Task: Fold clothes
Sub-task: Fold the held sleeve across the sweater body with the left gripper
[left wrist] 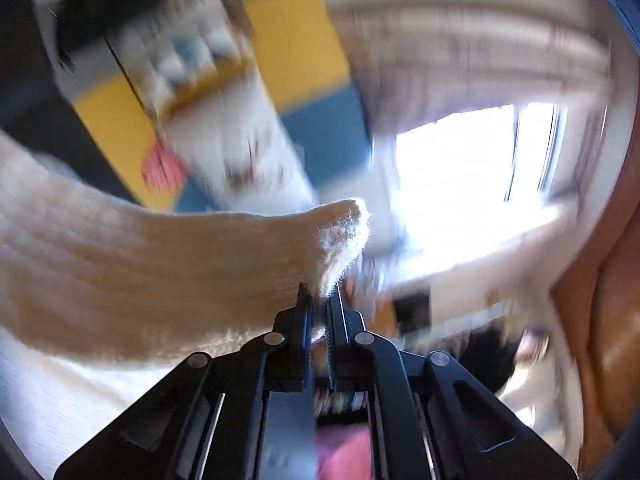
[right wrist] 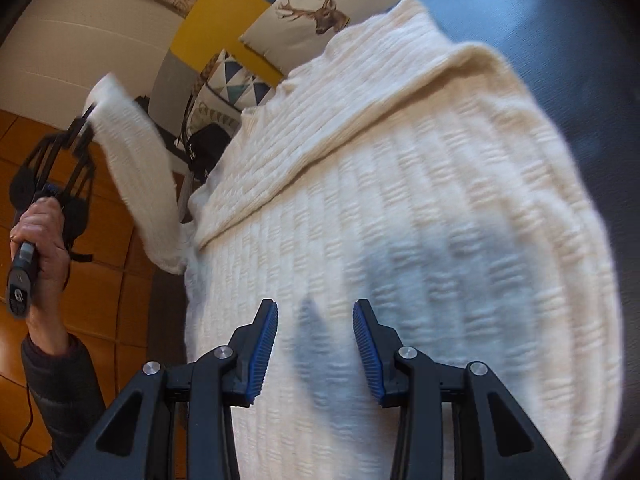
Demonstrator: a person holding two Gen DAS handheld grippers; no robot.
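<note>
- Left gripper (left wrist: 319,300): jaws nearly pressed together, pinching the fuzzy end of a sleeve (left wrist: 168,272). You can see cream knit poking out between the blue pads in the left wrist view.
- Same gripper from the right wrist view (right wrist: 86,118): it's up in the air off to the left, with the sleeve (right wrist: 136,184) hanging from it down to the rest of the garment. A hand (right wrist: 42,240) holds the handle, and there's a dark cuff below the wrist.
- Right gripper (right wrist: 315,340): jaws spread, nothing between the pads. It hovers just over the sweater's front and its shadow falls on the knit right between the fingers. Can't tell if the tips actually touch the fabric.
- Sweater (right wrist: 400,208): cream, chunky ribbed knit, lying flat on a dark surface (right wrist: 560,60). The other sleeve is folded diagonally across the chest.
- Further out: a deer-print pillow (right wrist: 316,8) and a triangle-pattern pillow (right wrist: 232,84) sit beyond the sweater, in front of a yellow, grey and blue wall. Wood floor (right wrist: 100,280) runs along the left.
- The left wrist view is super blurry. I can only make out a bright window (left wrist: 472,184) on the right and yellow and blue blocks up top.
</note>
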